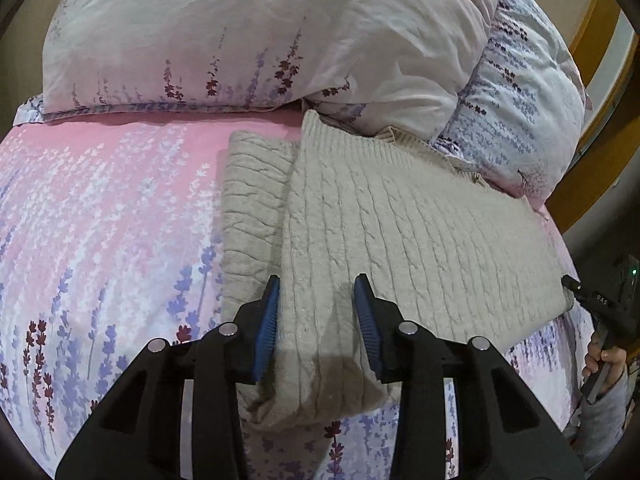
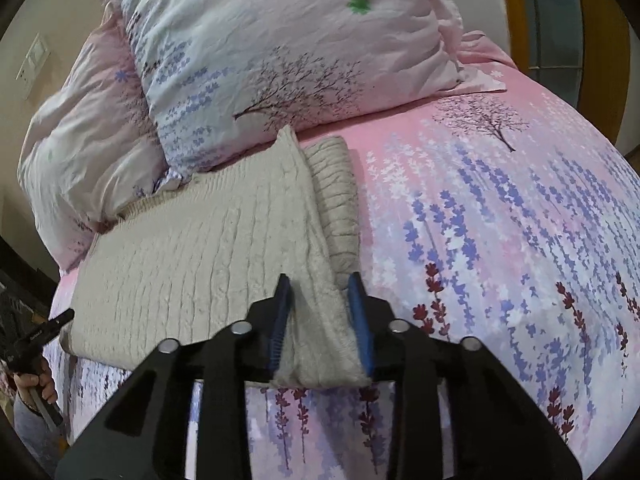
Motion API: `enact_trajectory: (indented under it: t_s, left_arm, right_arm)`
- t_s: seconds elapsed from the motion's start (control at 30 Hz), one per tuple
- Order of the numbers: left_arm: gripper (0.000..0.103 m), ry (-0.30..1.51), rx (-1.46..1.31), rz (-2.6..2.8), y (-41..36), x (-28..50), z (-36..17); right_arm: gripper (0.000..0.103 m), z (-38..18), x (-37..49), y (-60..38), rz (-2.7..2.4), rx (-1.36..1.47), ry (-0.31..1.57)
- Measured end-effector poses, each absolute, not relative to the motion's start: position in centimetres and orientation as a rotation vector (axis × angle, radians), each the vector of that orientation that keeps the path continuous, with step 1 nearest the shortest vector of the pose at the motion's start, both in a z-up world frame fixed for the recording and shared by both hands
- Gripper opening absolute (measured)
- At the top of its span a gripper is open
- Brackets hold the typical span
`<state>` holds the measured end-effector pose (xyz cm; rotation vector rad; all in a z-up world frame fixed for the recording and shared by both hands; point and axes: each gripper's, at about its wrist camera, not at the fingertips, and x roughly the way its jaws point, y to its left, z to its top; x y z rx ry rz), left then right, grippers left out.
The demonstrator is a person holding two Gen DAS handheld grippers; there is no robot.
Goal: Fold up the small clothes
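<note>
A beige cable-knit sweater (image 1: 400,232) lies partly folded on the bed, with a folded-in sleeve along one side (image 1: 256,200). My left gripper (image 1: 316,296) is open, its blue pads either side of the sweater's near corner, with fabric between them. In the right wrist view the sweater (image 2: 192,260) lies to the left and its near corner sits between my right gripper's (image 2: 318,292) blue pads, which stand apart around the fabric. The other hand-held gripper shows at each view's edge (image 1: 600,304) (image 2: 32,340).
The pink and lilac floral bedsheet (image 1: 100,220) (image 2: 500,220) covers the bed. Pillows and a bunched duvet (image 1: 260,32) (image 2: 280,40) lie behind the sweater. A wooden frame (image 1: 592,80) stands at the right, and a wall with a switch plate (image 2: 34,60) at the left.
</note>
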<state>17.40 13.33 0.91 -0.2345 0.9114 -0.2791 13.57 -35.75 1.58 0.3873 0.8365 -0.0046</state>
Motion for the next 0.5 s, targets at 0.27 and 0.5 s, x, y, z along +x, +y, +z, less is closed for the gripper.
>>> enact_trajectory:
  t_s: [0.27, 0.5]
  left_arm:
    - [0.007, 0.914, -0.267, -0.32, 14.1, 16.7, 1.6]
    - [0.007, 0.92, -0.254, -0.318, 14.2, 17.0, 0.9]
  right_arm:
    - [0.008, 2.6, 11.9, -35.8, 0.005, 0.402, 0.768]
    - [0.009, 0.4, 11.9, -35.2, -0.046, 0.394, 0.85]
